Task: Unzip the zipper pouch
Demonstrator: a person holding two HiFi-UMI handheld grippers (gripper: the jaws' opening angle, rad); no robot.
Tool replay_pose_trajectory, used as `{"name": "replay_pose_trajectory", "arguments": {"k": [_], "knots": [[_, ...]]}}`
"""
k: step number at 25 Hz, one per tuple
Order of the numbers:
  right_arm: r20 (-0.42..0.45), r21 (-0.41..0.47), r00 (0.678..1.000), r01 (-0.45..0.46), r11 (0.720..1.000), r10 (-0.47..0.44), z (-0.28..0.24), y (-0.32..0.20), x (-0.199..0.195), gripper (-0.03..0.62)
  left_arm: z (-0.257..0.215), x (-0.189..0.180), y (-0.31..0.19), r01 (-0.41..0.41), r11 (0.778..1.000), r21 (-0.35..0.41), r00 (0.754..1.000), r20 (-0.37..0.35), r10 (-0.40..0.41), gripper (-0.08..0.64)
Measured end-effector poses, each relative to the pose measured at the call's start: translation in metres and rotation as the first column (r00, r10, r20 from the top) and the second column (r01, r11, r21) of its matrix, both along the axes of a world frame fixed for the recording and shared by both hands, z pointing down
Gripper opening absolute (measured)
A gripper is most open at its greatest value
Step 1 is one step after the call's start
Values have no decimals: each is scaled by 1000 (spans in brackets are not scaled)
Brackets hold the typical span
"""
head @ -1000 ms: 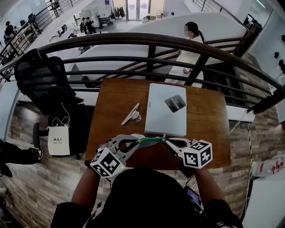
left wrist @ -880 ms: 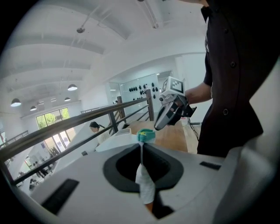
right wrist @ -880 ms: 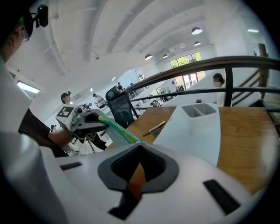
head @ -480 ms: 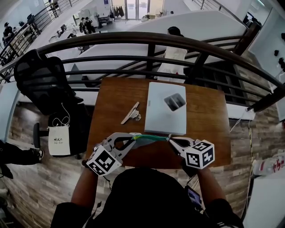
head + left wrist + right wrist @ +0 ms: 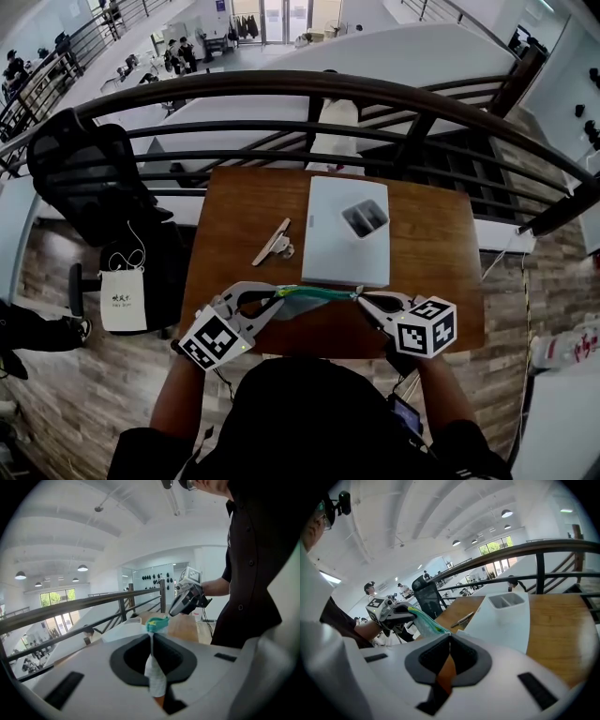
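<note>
Drifting apart: right gripper (image 5: 362, 300) eases toward 3 o'clock, left gripper (image 5: 275, 301) toward 9, and the pouch (image 5: 314, 294) stretches taut between them over the table's (image 5: 234, 216) near edge. Both jaws pinch its ends, so the zip is probably sliding open.

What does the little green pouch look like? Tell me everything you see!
The zipper pouch is small and soft, with a teal-green top edge, a yellowish strip along it and a pale, whitish fabric body. It is stretched out sideways in the air over the near part of the wooden table. The left claw pinches one end and the right claw pinches the other. I cannot tell how far the zipper is open.
</note>
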State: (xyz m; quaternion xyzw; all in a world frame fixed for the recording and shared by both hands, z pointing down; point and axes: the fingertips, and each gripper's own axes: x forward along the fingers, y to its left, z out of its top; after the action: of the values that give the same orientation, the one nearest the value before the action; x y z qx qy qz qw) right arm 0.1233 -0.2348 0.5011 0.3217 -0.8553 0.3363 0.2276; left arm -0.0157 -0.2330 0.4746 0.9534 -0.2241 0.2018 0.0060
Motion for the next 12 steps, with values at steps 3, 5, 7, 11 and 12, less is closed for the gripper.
{"name": "replay_pose_trajectory", "arguments": {"k": [3, 5, 7, 11, 12], "knots": [[-9, 8, 1000, 4, 1000, -4, -1, -5, 0, 0, 9, 0, -6, 2, 1000, -17, 999, 32, -2, 40], [-30, 22, 1000, 7, 1000, -6, 1, -9, 1, 3, 17, 0, -10, 7, 999, -54, 999, 36, -5, 126], [-53, 35, 999, 3, 999, -1, 4, -14, 2, 94, 17, -3, -16, 34, 996, -84, 999, -7, -34, 221], [-51, 63, 998, -29, 998, 32, 3, -24, 5, 107, 9, -15, -27, 97, 991, -87, 992, -75, -104, 221], [-53, 70, 998, -33, 997, 36, 2, -26, 5, 107, 8, -17, -29, 105, 991, -81, 991, -74, -111, 221]]}}
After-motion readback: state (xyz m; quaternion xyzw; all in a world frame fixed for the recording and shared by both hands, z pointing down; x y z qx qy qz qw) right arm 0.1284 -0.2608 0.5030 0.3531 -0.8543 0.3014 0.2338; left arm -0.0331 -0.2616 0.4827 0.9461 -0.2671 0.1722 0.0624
